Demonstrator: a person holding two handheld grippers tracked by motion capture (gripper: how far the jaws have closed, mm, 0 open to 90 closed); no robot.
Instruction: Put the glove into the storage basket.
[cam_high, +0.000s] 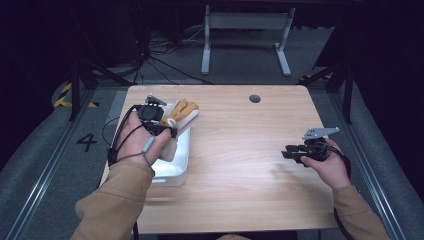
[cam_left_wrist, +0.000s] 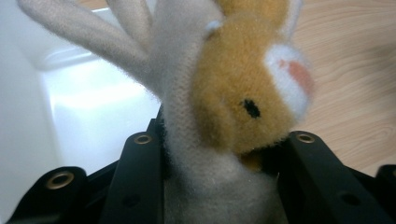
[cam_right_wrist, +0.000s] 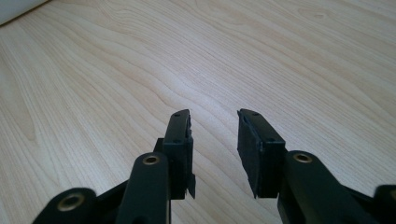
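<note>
Left gripper (cam_high: 167, 131) was clamped on a plush rabbit (cam_left_wrist: 233, 93) over the white tray (cam_high: 177, 162), frame's left; right gripper (cam_right_wrist: 215, 149) sat apart, empty.

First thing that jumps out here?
The plush toy, tan and cream with a black eye and pink nose, clamped in the left gripper above the white tray at the table's left side. Next, the right gripper over the bare wooden table on the right, jaws apart with nothing between them.
</note>
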